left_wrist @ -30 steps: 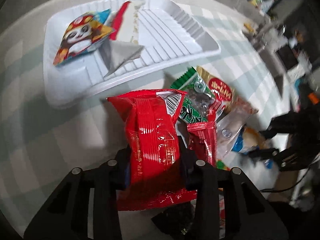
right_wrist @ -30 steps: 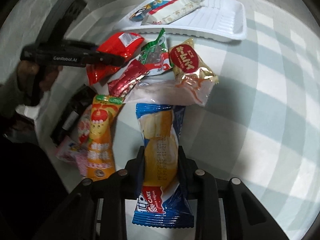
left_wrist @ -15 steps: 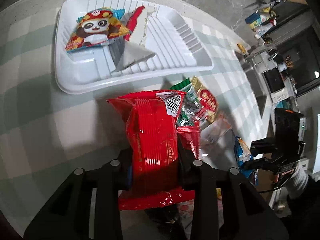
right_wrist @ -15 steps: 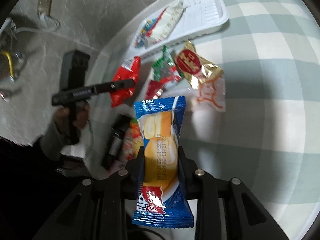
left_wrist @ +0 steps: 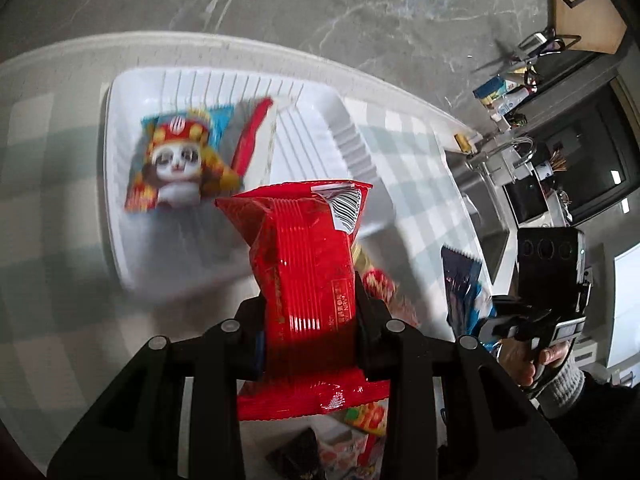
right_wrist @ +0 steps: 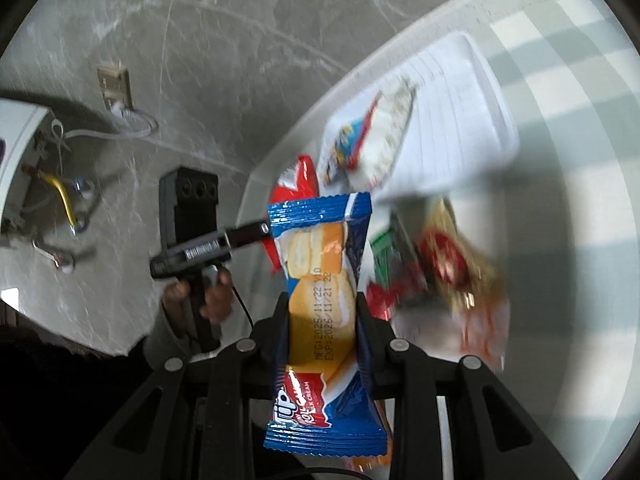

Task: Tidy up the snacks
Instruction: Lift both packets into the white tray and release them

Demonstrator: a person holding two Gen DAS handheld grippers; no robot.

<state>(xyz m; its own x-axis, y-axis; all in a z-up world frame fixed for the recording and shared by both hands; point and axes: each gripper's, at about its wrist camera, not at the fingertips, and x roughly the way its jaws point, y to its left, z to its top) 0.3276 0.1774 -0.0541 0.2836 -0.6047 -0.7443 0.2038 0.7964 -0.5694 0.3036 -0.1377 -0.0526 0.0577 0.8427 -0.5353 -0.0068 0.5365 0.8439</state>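
The round table under a pale green-and-white checked cloth (left_wrist: 408, 168) carries a white ribbed plastic tray (left_wrist: 320, 128) near its far edge, already holding a panda-printed foil packet (left_wrist: 180, 164). Loose packets lie in a heap beside the tray's near edge. The left gripper (left_wrist: 310, 312) is clamped mid-body on a crinkly red foil snack bag (left_wrist: 308, 256); the right gripper (right_wrist: 322, 320) pinches a glossy blue cake wrapper (right_wrist: 320, 308) likewise. Both packs appear light, soft and slippery; mid-body holds suit them, gently.
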